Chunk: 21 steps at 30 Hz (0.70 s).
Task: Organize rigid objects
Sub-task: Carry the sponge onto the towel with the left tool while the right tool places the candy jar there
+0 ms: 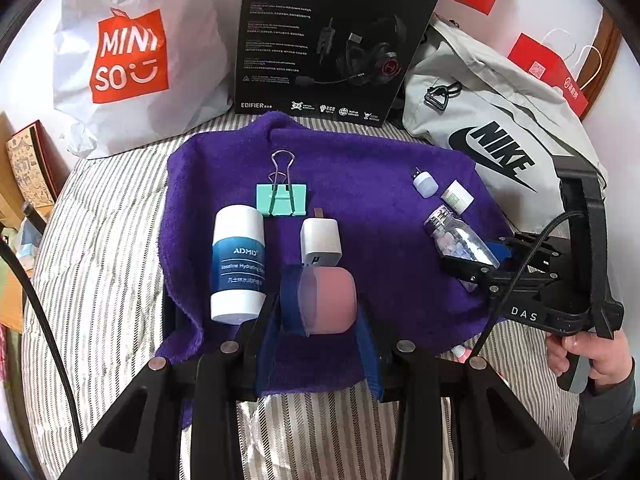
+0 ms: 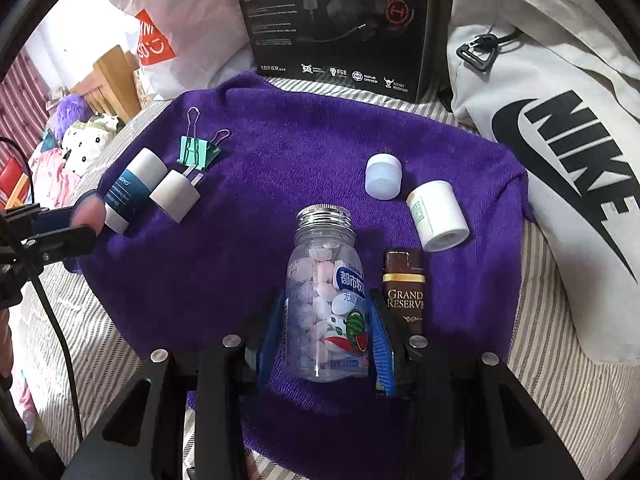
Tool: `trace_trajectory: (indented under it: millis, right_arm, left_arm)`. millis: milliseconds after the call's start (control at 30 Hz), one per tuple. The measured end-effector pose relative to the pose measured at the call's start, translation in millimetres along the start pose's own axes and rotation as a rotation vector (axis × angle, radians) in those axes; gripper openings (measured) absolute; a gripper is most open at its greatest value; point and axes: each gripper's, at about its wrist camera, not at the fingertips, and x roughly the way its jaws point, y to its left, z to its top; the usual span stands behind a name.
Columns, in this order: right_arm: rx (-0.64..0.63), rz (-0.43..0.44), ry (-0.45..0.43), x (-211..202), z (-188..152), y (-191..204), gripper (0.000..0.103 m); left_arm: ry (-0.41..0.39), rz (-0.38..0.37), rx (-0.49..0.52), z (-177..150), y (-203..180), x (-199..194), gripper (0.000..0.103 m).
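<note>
— Holding anything on the left?
— Left gripper (image 1: 320,312) clamps a pink capsule (image 1: 328,300) at the purple towel's (image 1: 360,168) six o'clock edge.
— Right?
— Right gripper (image 2: 326,344) clamps the candy bottle (image 2: 326,296), a brown box (image 2: 404,292) at its three o'clock.

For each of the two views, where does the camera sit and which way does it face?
Left wrist: on the left tongs, angled down onto the purple towel; they clamp a pink container; the right tongs and a hand show.
Right wrist: on the right tongs, angled down, clamping a candy bottle; the left tongs show.
Shared: towel, green binder clip, white charger.
</note>
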Motion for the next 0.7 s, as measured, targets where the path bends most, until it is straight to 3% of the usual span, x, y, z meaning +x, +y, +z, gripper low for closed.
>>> trace_trajectory:
  millis: [233,367,700]
  right_arm:
    - [-0.070,-0.028,0.000,2,-3,6,0.042]
    - [-0.049,0.013,0.016,-3,-6,1,0.057]
    - [0.052,0.024,-0.101,-73,-33,-18,0.066]
  left_arm:
    - [0.021,0.005,0.003,0,-2,14,0.035]
    - [0.038,0.009,0.007,0,-2,25,0.035]
    - [0.069,0.085,0.069,0,-18,47,0.035]
